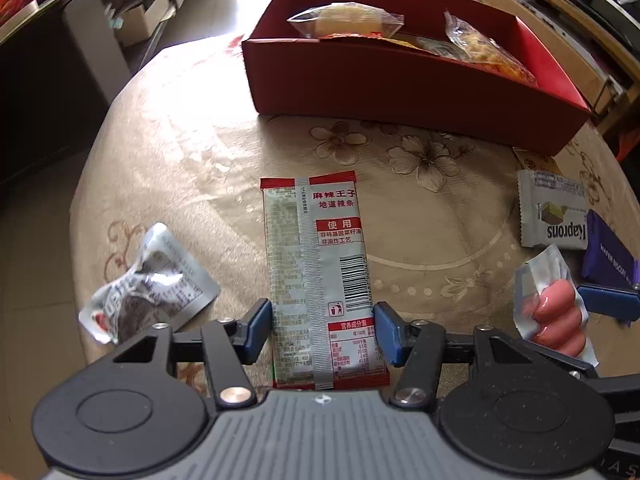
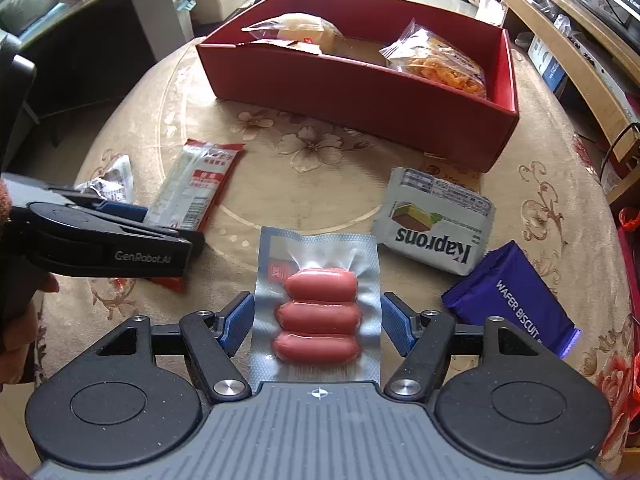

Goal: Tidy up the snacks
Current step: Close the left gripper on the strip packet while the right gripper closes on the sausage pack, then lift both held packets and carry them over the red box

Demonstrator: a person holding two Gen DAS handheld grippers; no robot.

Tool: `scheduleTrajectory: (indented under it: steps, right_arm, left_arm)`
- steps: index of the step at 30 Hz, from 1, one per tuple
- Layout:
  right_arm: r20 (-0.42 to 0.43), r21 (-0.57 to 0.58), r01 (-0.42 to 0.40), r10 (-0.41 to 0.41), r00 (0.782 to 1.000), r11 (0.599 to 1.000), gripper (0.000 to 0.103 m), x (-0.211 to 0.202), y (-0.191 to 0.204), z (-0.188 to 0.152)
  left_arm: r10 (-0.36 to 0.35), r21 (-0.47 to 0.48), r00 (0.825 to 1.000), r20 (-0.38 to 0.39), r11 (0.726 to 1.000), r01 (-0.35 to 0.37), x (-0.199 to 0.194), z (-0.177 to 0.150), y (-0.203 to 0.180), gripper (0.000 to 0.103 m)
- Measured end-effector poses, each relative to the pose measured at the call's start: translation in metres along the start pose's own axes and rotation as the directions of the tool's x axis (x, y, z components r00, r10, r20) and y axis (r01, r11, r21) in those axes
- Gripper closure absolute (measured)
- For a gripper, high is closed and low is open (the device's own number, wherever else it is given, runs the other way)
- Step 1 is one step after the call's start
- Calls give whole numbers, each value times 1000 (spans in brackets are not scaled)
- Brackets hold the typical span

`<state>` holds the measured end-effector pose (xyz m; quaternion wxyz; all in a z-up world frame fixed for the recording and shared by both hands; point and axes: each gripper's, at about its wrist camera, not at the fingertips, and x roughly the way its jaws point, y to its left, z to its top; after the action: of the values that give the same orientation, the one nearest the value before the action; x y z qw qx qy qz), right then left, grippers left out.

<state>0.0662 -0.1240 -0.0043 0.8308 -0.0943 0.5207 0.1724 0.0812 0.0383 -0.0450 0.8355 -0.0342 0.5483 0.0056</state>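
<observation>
My left gripper [image 1: 322,330] is open, its blue pads on either side of a long silver-and-red spicy snack packet [image 1: 318,276] lying flat on the table; the packet also shows in the right wrist view [image 2: 192,188]. My right gripper [image 2: 317,322] is open around a vacuum pack of three pink sausages [image 2: 318,312], seen also in the left wrist view [image 1: 554,318]. A red box [image 2: 360,88] at the back holds a clear bag of pastry [image 2: 296,28] and a bag of orange snacks [image 2: 440,60].
A crumpled silver packet [image 1: 148,284] lies at the left. A grey Kaprons wafer pack [image 2: 436,220] and a purple wafer biscuit pack [image 2: 516,300] lie at the right. The round table has a floral beige cloth [image 2: 320,184]. Shelves and furniture surround it.
</observation>
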Motion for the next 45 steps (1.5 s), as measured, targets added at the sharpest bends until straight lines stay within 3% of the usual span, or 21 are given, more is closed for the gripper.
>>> scheduleTrajectory:
  steps: [12, 15, 18, 20, 22, 24, 26, 29, 45]
  right_arm:
    - [28, 5, 0, 0, 1000, 1000, 29, -8, -5, 2]
    - [24, 6, 0, 0, 1000, 1000, 29, -9, -7, 0]
    - [20, 9, 4, -4, 1000, 1000, 29, -8, -8, 0]
    - [19, 8, 4, -5, 1000, 1000, 29, -8, -9, 0]
    - [18, 4, 8, -9, 1000, 1000, 29, -7, -9, 0]
    - [14, 5, 13, -13, 1000, 1000, 29, -5, -11, -1]
    - [12, 8, 16, -16, 1000, 1000, 29, -4, -12, 0]
    - [18, 11, 17, -18, 1000, 1000, 29, -5, -13, 1]
    - [62, 12, 16, -16, 998, 1000, 29, -17, -12, 6]
  left_arm:
    - [-53, -1, 998, 17, 999, 53, -21, -13, -6, 58]
    - [-24, 35, 1000, 8, 999, 24, -18, -19, -9, 56]
    - [3, 55, 1000, -19, 998, -2, -8, -22, -14, 49]
    - [12, 63, 1000, -12, 998, -11, -4, -22, -16, 34]
    - [26, 64, 1000, -2, 998, -25, -2, -23, -17, 31]
    - [28, 65, 1000, 8, 997, -29, -3, -24, -19, 33]
    - [20, 70, 1000, 22, 997, -21, -6, -24, -21, 52]
    - [14, 71, 1000, 24, 997, -16, -9, -25, -22, 57]
    - [-61, 35, 994, 92, 998, 58, -45, -22, -19, 60]
